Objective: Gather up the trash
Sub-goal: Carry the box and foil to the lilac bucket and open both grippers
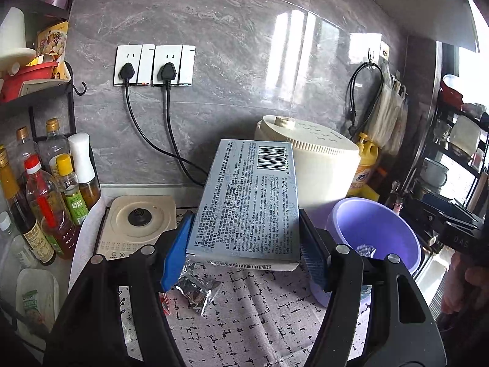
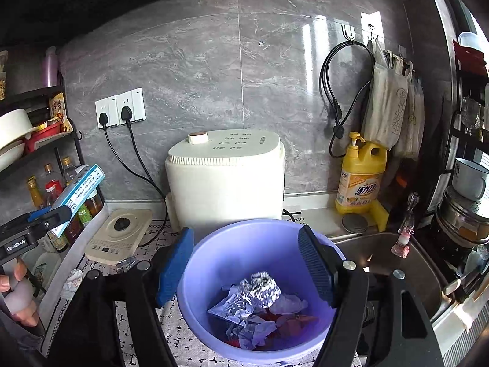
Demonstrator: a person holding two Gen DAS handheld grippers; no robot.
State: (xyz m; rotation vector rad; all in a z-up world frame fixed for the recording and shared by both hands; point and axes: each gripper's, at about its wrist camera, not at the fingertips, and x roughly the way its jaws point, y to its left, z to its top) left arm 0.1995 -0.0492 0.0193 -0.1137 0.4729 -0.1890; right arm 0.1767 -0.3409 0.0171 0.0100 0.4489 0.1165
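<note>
My left gripper [image 1: 244,235] is shut on a pale blue printed cardboard box [image 1: 247,195], held tilted above the patterned counter mat; the right wrist view shows the box [image 2: 78,195] at the far left. A purple bin [image 1: 379,223] stands just right of it. My right gripper [image 2: 247,260] is open above the purple bin [image 2: 214,235], with nothing between its blue pads. Inside the bin lie crumpled foil and paper wrappers [image 2: 256,302]. On the mat, a silver foil wrapper [image 1: 195,290] lies under the box, and a crumpled tissue [image 2: 71,281] lies near the mat's left edge.
A white appliance [image 2: 226,177] stands behind the bin, with an induction hob [image 2: 117,235] to its left. Several sauce bottles [image 1: 45,189] crowd the left corner. A yellow detergent bottle [image 2: 360,180] and a steel sink [image 2: 397,263] are on the right, beside a dish rack [image 2: 467,183].
</note>
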